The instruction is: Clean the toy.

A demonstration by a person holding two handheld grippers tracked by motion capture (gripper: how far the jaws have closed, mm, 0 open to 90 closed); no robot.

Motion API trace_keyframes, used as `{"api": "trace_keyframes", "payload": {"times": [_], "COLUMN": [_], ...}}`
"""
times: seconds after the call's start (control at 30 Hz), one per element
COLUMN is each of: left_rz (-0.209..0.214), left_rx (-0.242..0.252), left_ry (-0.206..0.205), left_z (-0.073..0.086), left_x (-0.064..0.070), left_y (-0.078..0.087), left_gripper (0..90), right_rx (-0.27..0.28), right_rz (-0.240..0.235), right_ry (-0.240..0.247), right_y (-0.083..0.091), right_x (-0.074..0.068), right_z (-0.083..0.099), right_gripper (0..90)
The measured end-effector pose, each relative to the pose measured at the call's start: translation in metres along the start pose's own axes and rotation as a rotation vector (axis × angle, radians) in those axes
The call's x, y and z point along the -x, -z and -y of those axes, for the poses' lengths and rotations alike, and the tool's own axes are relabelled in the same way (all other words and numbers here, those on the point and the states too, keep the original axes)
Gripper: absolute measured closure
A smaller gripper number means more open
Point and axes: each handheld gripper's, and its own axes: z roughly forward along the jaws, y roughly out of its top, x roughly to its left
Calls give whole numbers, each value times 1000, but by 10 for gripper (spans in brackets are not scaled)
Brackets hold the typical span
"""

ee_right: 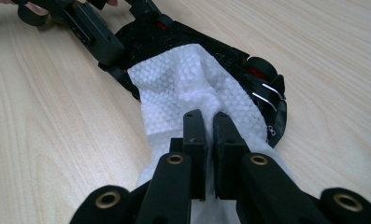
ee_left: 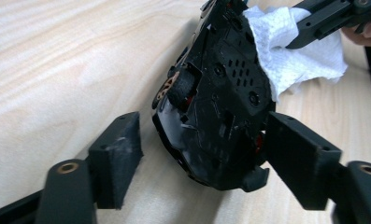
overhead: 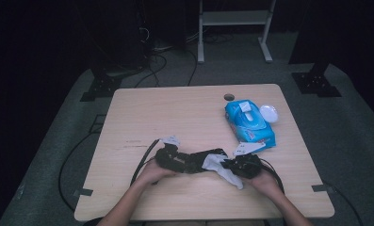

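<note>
**Wipe on the toy car: contact made, most of the body left**

Right tongs [ee_right: 205, 122] were clenched on the white wipe [ee_right: 188, 84], which was draped over one end of the black toy car [ee_right: 206, 51]. Left tongs [ee_left: 199, 154] stood spread either side of the car [ee_left: 220, 107]; one pad looked to touch its side, the other stood off, so you were bracing it, not gripping. Car lay tilted, underside towards the left gripper view, at the near middle of the worktop [overhead: 175, 113]. Wipe covered one end only; my read was early-to-mid wipe, with the far end and wheels to do. Blue wipe pack [overhead: 248, 123] sat well apart, its lid [overhead: 268, 113] beside it.
</note>
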Motion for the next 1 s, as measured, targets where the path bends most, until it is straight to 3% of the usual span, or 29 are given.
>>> {"api": "trace_keyframes", "payload": {"times": [0.17, 0.3, 0.47, 0.6, 0.7, 0.8, 0.9, 1.0], "left_rz": [33, 29, 10, -77, -178, -234, -238, -236], "left_rx": [5, 9, 15, 47, 57, -5, 4, 26], "left_ry": [44, 48, 6, -112, -263, -409, -481, -494], "left_z": [-1, -1, -1, -2, -2, 0, 0, -1], "left_x": [-1, -1, 2, 13, 25, 36, 44, 46], "left_y": [-2, -3, -2, -2, -2, -11, -18, -17], "left_gripper": [334, 337, 343, 345, 416, 457, 470, 478], "right_rx": [6, 13, 17, 23, 17, -15, -56, -64], "right_rz": [-2, -5, -11, 1, 17, 17, 37, 30], "right_ry": [-6, -6, -9, -16, -21, -26, -18, -30], "right_y": [1, 1, 1, 1, -2, -8, -15, -19], "right_x": [-1, 0, -1, 0, 1, 1, 0, 2], "right_z": [2, 3, 3, 4, 5, 6, 7, 7], "right_gripper": [851, 851, 852, 851, 851, 849, 849, 849]}}
